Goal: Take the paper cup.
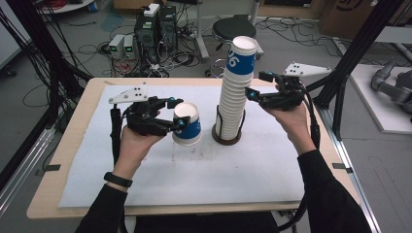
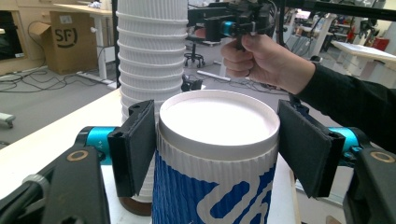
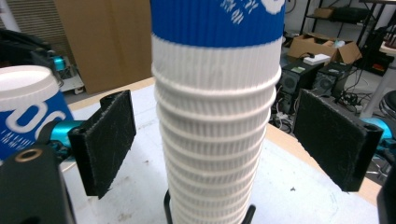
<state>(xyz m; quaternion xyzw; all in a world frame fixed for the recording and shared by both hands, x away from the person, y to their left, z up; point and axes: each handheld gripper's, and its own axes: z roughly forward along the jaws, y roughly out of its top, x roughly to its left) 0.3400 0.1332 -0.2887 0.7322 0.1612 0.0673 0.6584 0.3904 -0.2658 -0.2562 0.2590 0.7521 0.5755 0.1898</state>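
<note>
We had the tall stack of cups (image 1: 236,90) upright on its stand (image 1: 227,137) mid-table (image 1: 73,145), our right gripper (image 3: 212,140) gaping around it, untouching. Our left gripper (image 2: 215,144) clamped one inverted cup (image 1: 187,124) just beside it. Next, probably, setting that cup down clear of the stack.

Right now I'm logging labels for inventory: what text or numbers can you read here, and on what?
"SF" on the cardboard box beside the desk.
A large white figure, perhaps "6", on the top cup's blue band; only partly legible.
White print on the single cup, cut off, unreadable.
Small white print on the stack of cups, blurred.
</note>
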